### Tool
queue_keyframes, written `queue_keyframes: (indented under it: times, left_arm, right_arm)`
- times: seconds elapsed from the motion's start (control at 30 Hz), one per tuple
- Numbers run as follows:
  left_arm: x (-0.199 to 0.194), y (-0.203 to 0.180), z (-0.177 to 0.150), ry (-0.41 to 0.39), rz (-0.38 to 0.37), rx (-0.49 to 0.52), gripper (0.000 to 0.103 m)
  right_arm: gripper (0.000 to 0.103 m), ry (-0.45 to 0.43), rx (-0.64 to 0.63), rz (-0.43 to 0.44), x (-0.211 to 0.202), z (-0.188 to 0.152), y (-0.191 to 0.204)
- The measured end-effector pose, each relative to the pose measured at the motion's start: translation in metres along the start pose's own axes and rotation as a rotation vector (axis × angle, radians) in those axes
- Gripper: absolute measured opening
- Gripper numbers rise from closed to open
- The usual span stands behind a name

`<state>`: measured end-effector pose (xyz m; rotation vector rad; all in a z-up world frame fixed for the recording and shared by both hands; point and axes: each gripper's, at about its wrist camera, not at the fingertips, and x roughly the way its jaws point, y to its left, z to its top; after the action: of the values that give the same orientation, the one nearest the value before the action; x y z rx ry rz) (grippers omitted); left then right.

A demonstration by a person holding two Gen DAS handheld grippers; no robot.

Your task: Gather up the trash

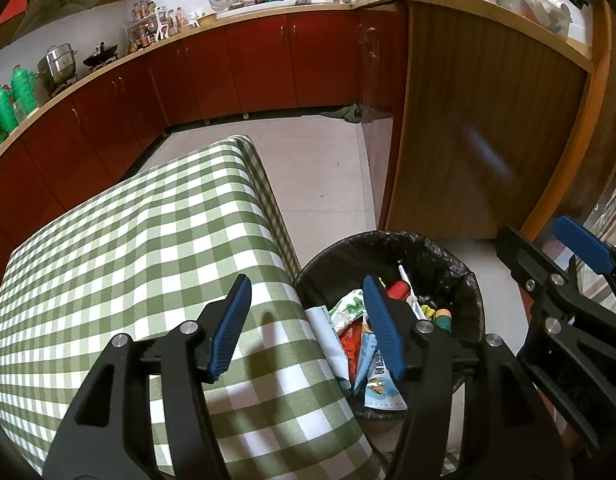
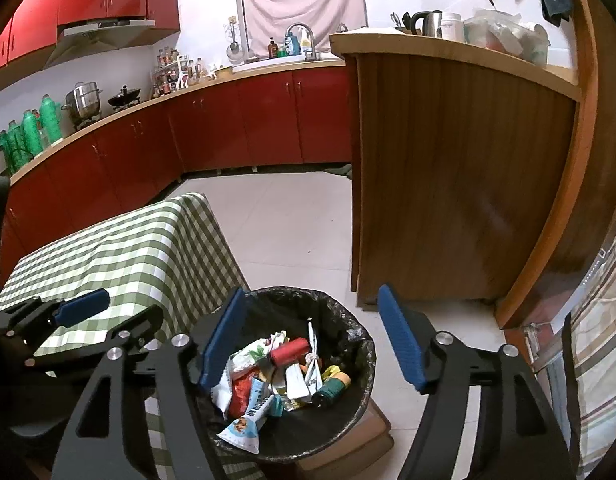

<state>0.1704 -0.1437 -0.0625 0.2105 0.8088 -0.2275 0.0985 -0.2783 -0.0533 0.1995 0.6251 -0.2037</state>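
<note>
Both grippers hang with jaws apart and nothing between them: the right gripper [image 2: 310, 338] is poised directly above the bin [image 2: 360, 404], and the left gripper [image 1: 305, 326] straddles the edge where the checked tablecloth [image 1: 119, 240] meets the bin's rim. Largest in the room is the wooden counter [image 2: 448, 184], standing well apart behind the bin; next is the cloth-covered table, whose visible top is bare; then the bin itself, black-lined and just beside the table. Its load, in falling size: a white wrapper with a cartoon print [image 2: 247, 428] draped over the near rim, a red cylinder [image 2: 289, 351], and a small green bottle with a tan cap [image 2: 332, 386]. Judged from this, the drop is done and little remains on the table. To finish cleanly, the overhanging wrapper wants nudging inward with closed fingertips, pressing from the rim side so the liner is not dragged down. Hidden or unclear: the table's near end lies behind the left gripper, the floor beneath the bin is cut off, and the smaller scraps cannot be told apart
</note>
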Motion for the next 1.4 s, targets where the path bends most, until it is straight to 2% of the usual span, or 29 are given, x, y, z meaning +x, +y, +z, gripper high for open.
queue_keyframes:
  times: [0.3,0.4,0.57,0.7,0.87,0.93,1.4]
  left_arm:
    - [-0.013,0.013,-0.005,-0.013,0.014,-0.024,0.066]
    - [-0.023,0.02,-0.008,-0.026,0.021,-0.035,0.068]
    - [-0.044,0.032,-0.015,-0.048,0.028,-0.058,0.072]
    - [-0.068,0.04,-0.022,-0.079,0.039,-0.067,0.08]
    - [-0.099,0.051,-0.033,-0.114,0.049,-0.087,0.082]
    - [-0.113,0.056,-0.038,-0.133,0.058,-0.095,0.087]
    - [-0.173,0.076,-0.069,-0.201,0.102,-0.125,0.091]
  right_arm:
    - [0.081,-0.041,-0.005,-0.037,-0.012,0.001,0.004]
    - [0.081,-0.053,-0.002,-0.058,-0.021,0.0,0.007]
    - [0.082,-0.078,0.006,-0.045,-0.039,-0.001,0.01]
    - [0.083,-0.087,-0.035,-0.061,-0.058,-0.003,0.018]
    - [0.085,-0.094,-0.043,-0.055,-0.081,-0.007,0.025]
    - [0.085,-0.098,-0.041,-0.048,-0.09,-0.008,0.027]
    - [0.085,-0.131,-0.077,-0.025,-0.136,-0.024,0.047]
